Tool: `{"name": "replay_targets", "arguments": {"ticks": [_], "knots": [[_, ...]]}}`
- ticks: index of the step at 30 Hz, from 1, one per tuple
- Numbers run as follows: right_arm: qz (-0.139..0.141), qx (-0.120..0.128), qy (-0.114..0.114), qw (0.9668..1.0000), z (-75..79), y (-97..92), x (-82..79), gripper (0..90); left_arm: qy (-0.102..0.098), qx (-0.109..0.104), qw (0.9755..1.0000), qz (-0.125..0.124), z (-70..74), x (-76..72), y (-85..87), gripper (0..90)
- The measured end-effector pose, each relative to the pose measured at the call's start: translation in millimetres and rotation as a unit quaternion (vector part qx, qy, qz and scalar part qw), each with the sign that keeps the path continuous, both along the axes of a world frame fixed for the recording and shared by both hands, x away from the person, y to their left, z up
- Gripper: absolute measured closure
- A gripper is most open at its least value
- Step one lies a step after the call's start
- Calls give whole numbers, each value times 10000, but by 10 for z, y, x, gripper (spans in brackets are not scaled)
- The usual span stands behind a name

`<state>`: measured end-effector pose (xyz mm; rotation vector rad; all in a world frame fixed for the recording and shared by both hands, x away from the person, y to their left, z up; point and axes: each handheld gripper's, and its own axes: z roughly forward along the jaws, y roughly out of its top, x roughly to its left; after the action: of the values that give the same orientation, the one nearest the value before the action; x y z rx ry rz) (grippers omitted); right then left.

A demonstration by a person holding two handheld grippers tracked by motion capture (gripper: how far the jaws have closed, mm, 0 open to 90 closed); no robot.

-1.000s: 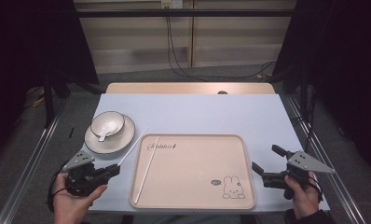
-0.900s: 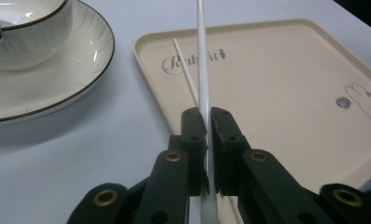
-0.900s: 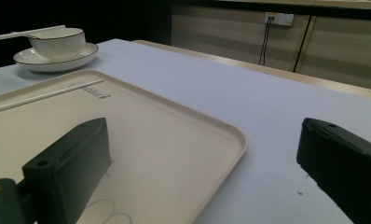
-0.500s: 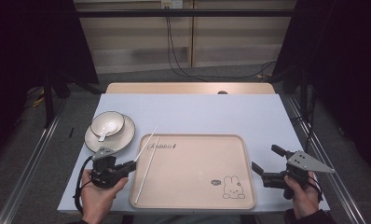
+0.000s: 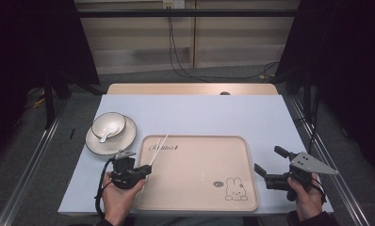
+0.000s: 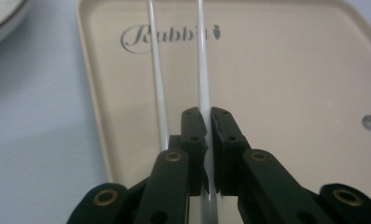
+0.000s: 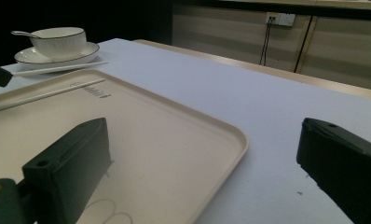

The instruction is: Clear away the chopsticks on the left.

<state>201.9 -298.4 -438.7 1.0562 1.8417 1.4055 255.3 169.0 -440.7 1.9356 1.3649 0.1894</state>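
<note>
Two white chopsticks [image 5: 158, 149] lie at the left end of a beige tray [image 5: 195, 137] printed with "Rabbit" and a bunny. My left gripper [image 5: 143, 174] sits at the tray's left front edge. In the left gripper view its jaws [image 6: 207, 116] are shut on one chopstick [image 6: 202, 56], while the other chopstick [image 6: 156, 70] lies free on the tray [image 6: 291, 93] just to the left. My right gripper [image 5: 269, 159] rests on the table right of the tray, open and empty. The right gripper view has its jaws [image 7: 202, 154] spread wide over the tray's corner [image 7: 235, 135].
A white bowl [image 5: 109, 125] with a spoon in it stands on a saucer [image 5: 115, 142] at the left, just beyond the tray's far-left corner. The pale blue table [image 5: 214, 113] ends in a wooden strip at the back. Metal rails run along both sides.
My left gripper has moved right from the table's front left to the tray's left edge and has shut on one chopstick. The right gripper has stayed put.
</note>
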Motion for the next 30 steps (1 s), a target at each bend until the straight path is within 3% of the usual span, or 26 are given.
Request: {"name": "replay_targets", "arguments": {"ticks": [3, 7, 12, 17, 18, 30], "knots": [[21, 9, 17, 10000, 1, 4, -4, 21, 76, 137, 9999, -47, -54, 11, -71, 847], [12, -11, -8, 10000, 0, 5, -1, 21, 110, 165, 9998, 30, -85, 34, -78, 847], [23, -10, -2, 10000, 0, 5, -2, 21, 331, 152, 9993, 102, -181, 64, -89, 846], [4, 1, 4, 10000, -1, 9, -1, 21, 313, 246, 9991, 171, -200, 97, -92, 845], [19, 1, -1, 10000, -1, 10, 0, 21, 381, 235, 9989, 168, -232, 101, -108, 844], [32, -13, -5, 10000, 0, 12, -2, 21, 348, 247, 9990, 157, -233, 90, -131, 810]]}}
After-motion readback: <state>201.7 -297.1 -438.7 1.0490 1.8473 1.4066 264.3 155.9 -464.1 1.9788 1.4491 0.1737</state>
